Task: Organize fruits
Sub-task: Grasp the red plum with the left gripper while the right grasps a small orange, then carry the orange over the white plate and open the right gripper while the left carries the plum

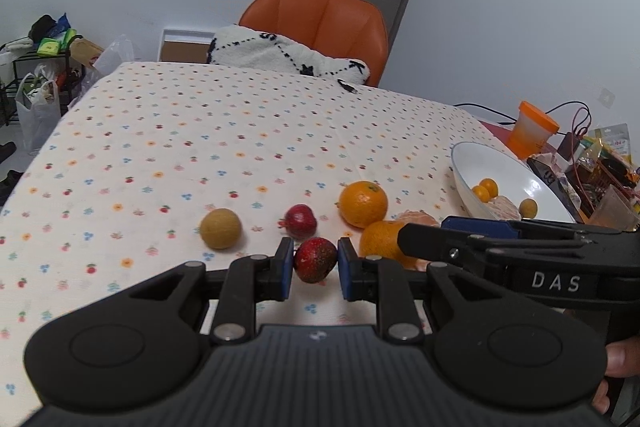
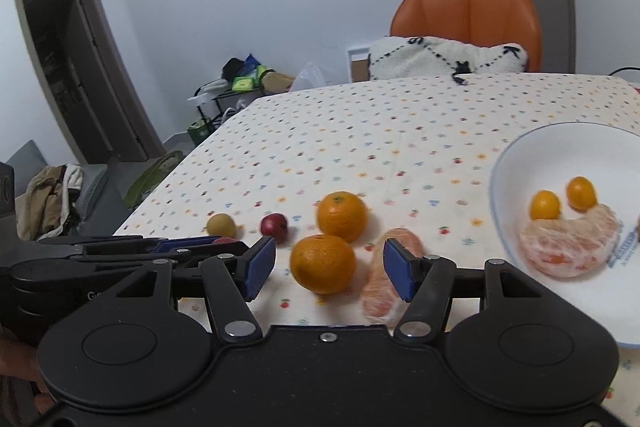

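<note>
The left hand-held gripper (image 1: 314,264) has its blue pads closed to a narrow gap around a dark red strawberry-like fruit (image 1: 315,259), pads touching both sides of it; the fruit's broad end is up and its narrower tip points down toward the table (image 1: 240,131), so its long axis runs roughly upright, and whether it rests on the cloth or is lifted clear cannot be told. In the right wrist view this fruit is almost wholly hidden behind the left gripper's body. The right hand-held gripper (image 2: 330,269) is wide open and holds nothing; a whole orange (image 2: 323,263) lies on the table between and just beyond its fingers, touching neither pad. A peeled citrus half (image 2: 384,279) lies beside that orange, partly covered by the right-hand finger and blurred. In the left view the right gripper cuts across the near orange and the peeled piece, hiding most of both. Farther back stand a second orange (image 1: 363,203), stem end up, a small dark red fruit (image 1: 300,221) and a yellowish round fruit (image 1: 220,228), all apart from each other. The white bowl (image 2: 508,163) at the right is cut off by the frame edge; it holds two small orange fruits (image 2: 545,205) and a peeled segment cluster (image 2: 568,247). A fingertip shows at the left view's lower right edge
</note>
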The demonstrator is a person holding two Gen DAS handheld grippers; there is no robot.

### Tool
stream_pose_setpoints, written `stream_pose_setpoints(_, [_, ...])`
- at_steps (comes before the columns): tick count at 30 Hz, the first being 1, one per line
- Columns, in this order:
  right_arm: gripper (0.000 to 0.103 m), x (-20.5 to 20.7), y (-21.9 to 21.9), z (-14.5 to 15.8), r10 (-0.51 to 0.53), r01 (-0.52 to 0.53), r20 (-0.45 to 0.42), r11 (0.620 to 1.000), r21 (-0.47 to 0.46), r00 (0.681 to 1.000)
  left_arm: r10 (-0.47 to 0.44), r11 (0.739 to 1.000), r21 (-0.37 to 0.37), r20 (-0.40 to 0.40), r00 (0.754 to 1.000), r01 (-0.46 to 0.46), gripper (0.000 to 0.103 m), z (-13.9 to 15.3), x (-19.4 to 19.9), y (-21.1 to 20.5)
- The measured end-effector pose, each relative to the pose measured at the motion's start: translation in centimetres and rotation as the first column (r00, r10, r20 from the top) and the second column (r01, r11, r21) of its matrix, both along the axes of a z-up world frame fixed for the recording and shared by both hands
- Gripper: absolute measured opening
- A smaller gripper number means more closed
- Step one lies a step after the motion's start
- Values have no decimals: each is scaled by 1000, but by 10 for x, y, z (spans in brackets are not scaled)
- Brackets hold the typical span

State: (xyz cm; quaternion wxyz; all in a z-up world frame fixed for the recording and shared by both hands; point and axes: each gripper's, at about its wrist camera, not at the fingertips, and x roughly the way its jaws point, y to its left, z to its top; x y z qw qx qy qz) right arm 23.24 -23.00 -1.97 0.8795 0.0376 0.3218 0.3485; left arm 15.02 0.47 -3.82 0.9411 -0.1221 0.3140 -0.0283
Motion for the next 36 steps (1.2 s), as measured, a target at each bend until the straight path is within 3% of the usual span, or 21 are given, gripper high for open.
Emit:
stream_pose_setpoints(4, [55,3,9,-7,19,-19,-23,1000,-2,1000,17,1000,5,1,1000,-17,21,2,-4,7])
stream_pose_setpoints(6, [40,5,14,-11,24,-24,-44,1000,-11,999,24,1000,7,2,1000,-24,22,3,-5,9])
stream_pose_setpoints(8, [39,4,15,-12,20,-20,-41,1000,-14,999,28,1000,8,4,1000,-28,22,4,-6,10])
stream_pose_setpoints(20, [38,-6,-15,5,-6,7,-10,999,33,1000,-1,1000,-3,24,1000,1,21,9,-1,-6])
stream_pose_setpoints(36, [38,-8,-67,13,-127,126,16,991,47,992,-55,998,-18,47,997,56,22,13,11,-44])
